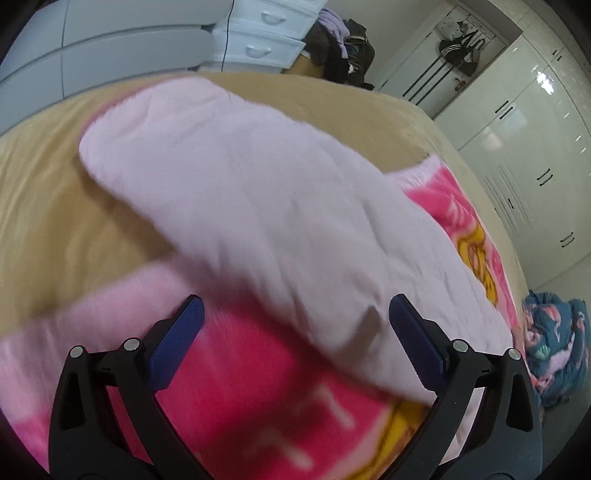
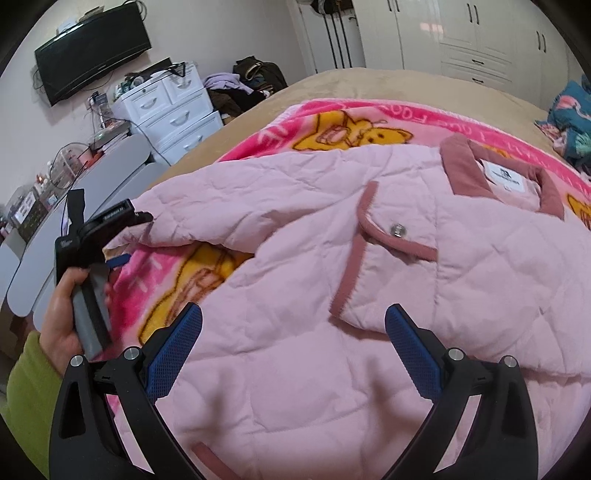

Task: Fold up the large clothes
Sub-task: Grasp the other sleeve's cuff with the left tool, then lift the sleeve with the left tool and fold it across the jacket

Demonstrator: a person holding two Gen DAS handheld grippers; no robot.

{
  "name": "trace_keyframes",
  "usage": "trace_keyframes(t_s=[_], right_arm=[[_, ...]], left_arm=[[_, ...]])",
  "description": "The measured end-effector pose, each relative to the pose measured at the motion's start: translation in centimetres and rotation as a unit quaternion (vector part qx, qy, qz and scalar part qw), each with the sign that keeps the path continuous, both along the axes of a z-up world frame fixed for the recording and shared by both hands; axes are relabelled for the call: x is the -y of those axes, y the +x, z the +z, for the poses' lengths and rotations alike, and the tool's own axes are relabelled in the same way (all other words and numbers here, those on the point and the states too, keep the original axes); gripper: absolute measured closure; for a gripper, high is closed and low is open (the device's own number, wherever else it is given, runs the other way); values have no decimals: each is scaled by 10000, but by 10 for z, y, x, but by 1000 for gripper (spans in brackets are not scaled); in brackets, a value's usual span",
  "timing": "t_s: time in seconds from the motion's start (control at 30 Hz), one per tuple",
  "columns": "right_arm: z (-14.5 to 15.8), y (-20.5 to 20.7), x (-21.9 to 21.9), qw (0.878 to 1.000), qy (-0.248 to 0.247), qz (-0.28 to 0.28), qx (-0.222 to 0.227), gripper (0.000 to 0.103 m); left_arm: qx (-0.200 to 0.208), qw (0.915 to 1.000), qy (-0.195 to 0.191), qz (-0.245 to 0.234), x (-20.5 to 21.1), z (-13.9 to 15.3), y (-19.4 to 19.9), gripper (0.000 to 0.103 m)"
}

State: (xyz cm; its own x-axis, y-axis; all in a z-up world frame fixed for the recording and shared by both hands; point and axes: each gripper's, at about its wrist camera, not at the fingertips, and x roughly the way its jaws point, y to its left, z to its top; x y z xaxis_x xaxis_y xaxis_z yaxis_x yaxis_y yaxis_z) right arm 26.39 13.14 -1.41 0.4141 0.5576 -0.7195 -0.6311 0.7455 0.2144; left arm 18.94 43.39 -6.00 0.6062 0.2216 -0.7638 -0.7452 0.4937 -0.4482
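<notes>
Lying spread on a bright pink blanket (image 2: pixel 332 110) over the tan bed (image 2: pixel 369 83) is a pale pink quilted jacket (image 2: pixel 303 236), collar (image 2: pixel 465 166) towards the wardrobe (image 2: pixel 461 33). The right gripper (image 2: pixel 293 347) hangs above its front, jaws wide apart, holding nothing. The left gripper (image 1: pixel 295 332), also spread open and empty, sits over the sleeve (image 1: pixel 229 177), a hand (image 2: pixel 61 314) holding its handle.
</notes>
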Motion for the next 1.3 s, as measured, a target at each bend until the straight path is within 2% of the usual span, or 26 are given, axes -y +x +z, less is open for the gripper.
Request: trace_keyframes(t_s=[0.13, 0.2, 0.27, 0.33, 0.37, 0.4, 0.47, 0.5, 0.6, 0.9, 1.03, 1.3], right_arm=[[0, 3, 13, 9999, -9, -156, 2, 4], [1, 4, 18, 9997, 10, -232, 1, 4], [2, 5, 22, 9996, 11, -274, 21, 4], [4, 5, 25, 9996, 13, -290, 42, 4], [5, 5, 26, 9995, 12, -296, 55, 4], [6, 4, 28, 9995, 15, -302, 68, 4], [8, 3, 32, 9994, 37, -325, 78, 4], [9, 3, 33, 9994, 57, -336, 73, 4], [14, 1, 42, 9992, 102, -378, 104, 4], [32, -10, 74, 9974, 421, -574, 120, 4], [41, -16, 95, 9962, 570, -648, 132, 4], [54, -23, 139, 9926, 864, -843, 160, 4]], left_arm=[[287, 9993, -103, 218, -27, 0, 2, 9], [158, 9987, -132, 459, -41, -6, 2, 9], [345, 9972, -353, 568, -52, -14, 0, 9], [440, 9969, -303, 573, -56, -11, -2, 11], [446, 9971, -254, 559, -56, -8, -2, 29], [504, 9970, -197, 559, -56, -4, -3, 61], [753, 9958, -153, 498, -56, 5, -6, 80], [810, 9957, -89, 445, -55, 11, -6, 84], [967, 9945, 324, 247, -39, 41, -7, 87], [1397, 9835, 1127, -215, 13, 126, -4, 89], [1543, 9780, 1332, -434, 41, 156, 0, 89], [1682, 9671, 1729, -809, 102, 196, 1, 90]])
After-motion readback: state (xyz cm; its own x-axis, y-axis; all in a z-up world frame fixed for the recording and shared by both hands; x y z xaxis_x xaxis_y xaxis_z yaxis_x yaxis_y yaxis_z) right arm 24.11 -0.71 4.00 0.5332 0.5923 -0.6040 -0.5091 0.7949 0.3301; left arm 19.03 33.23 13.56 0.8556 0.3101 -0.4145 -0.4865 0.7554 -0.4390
